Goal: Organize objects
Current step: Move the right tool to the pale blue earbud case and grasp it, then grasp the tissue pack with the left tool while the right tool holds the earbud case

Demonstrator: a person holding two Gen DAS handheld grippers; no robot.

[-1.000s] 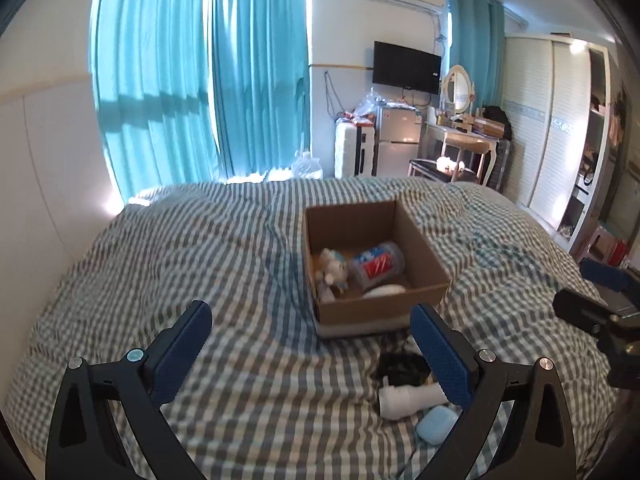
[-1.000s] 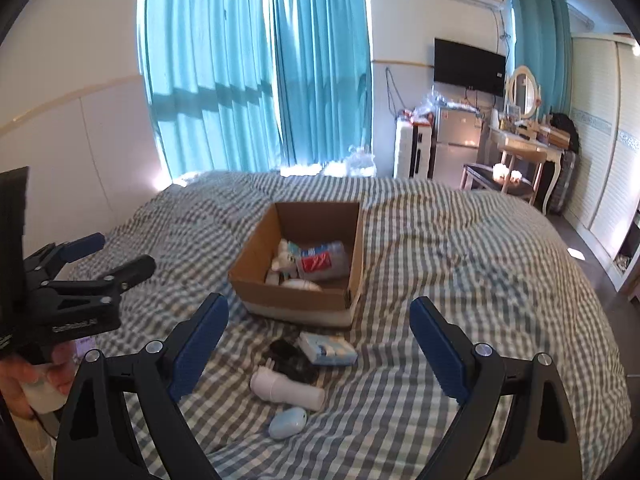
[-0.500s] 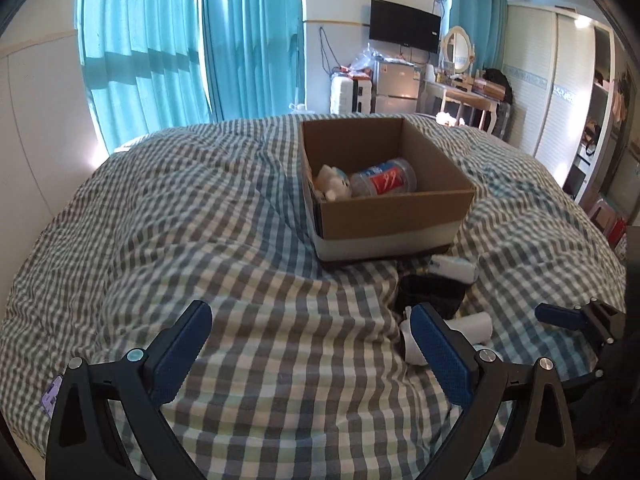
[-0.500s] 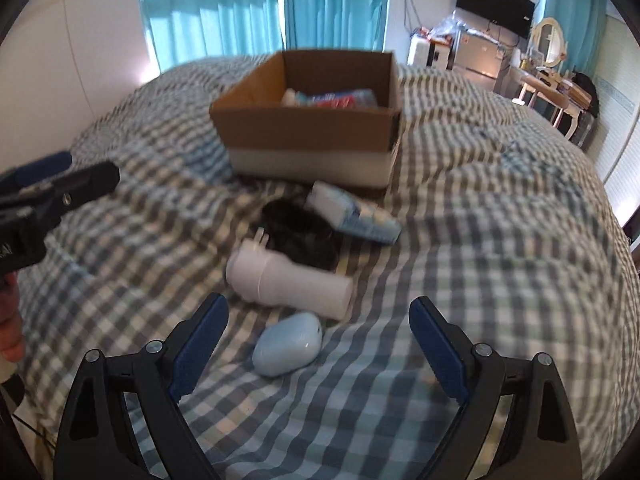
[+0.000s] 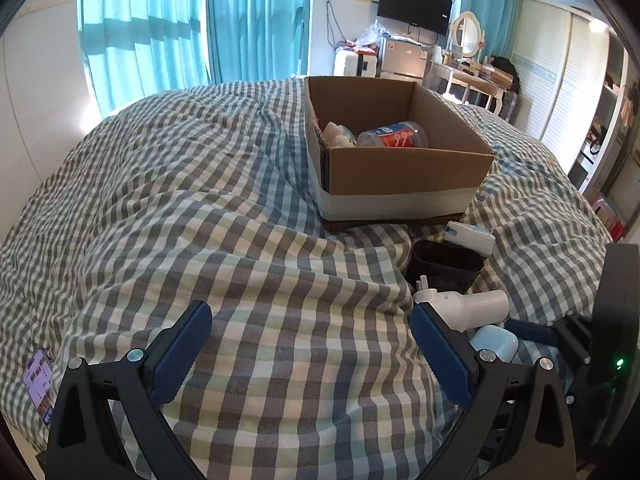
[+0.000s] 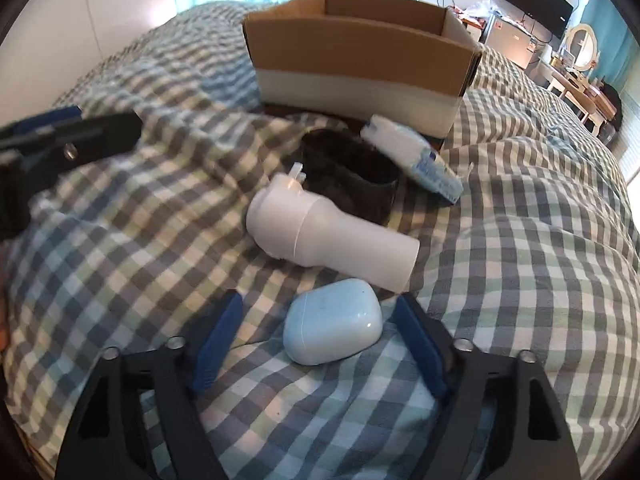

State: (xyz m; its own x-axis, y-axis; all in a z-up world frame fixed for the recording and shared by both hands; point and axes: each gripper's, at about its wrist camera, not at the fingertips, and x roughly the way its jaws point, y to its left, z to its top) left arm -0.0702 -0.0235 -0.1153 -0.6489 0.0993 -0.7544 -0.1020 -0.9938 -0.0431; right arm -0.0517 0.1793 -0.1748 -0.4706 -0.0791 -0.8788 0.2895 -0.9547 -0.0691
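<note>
A gingham duvet (image 5: 248, 240) covers the bed in a room with teal curtains (image 5: 192, 28). On it a cardboard box (image 5: 400, 172) holds a clear jar with a red label (image 5: 394, 136) and something white. The left gripper (image 5: 310, 344) gapes over bare cloth, while the right gripper (image 6: 316, 344), jaws just narrowing, brackets a pale blue case (image 6: 334, 326) without visibly pressing it, beside a white bottle (image 6: 328, 236).

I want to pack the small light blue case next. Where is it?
In the right wrist view the light blue case lies on the checked bedspread, low centre, between the right gripper's fingers, just in front of the white bottle.
</note>
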